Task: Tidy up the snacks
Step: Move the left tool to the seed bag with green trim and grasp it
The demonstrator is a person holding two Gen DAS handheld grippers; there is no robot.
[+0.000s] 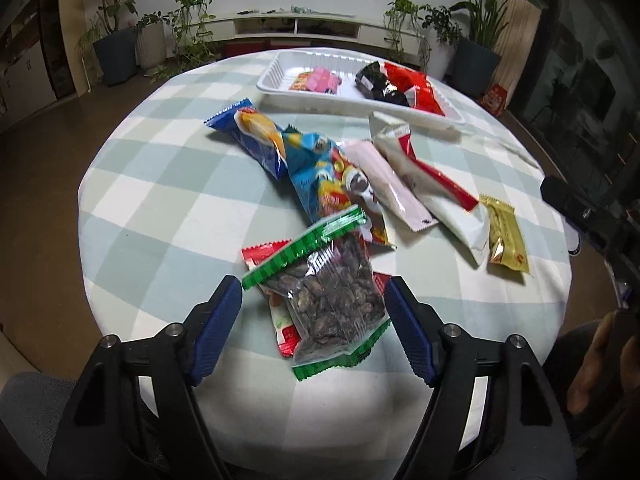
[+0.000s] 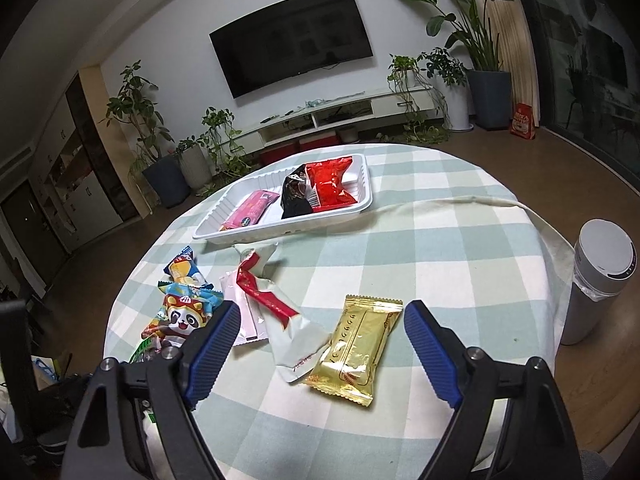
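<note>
A white tray (image 1: 276, 84) at the table's far side holds a pink packet (image 1: 320, 80), a black packet (image 1: 378, 84) and a red packet (image 1: 416, 88); the tray also shows in the right wrist view (image 2: 224, 232). Loose snacks lie on the checked cloth. My left gripper (image 1: 314, 292) is open, its fingers on either side of a green-edged bag of seeds (image 1: 328, 296) that lies on a red packet (image 1: 260, 254). My right gripper (image 2: 322, 320) is open above a gold packet (image 2: 356, 352) and a white-and-red packet (image 2: 288, 320).
Beyond the seed bag lie a blue packet (image 1: 256, 136), a panda packet (image 1: 332, 184), a pale pink packet (image 1: 388, 184), a white-red packet (image 1: 432, 184) and the gold packet (image 1: 506, 236). A white cylinder container (image 2: 596, 280) stands off the table's right edge.
</note>
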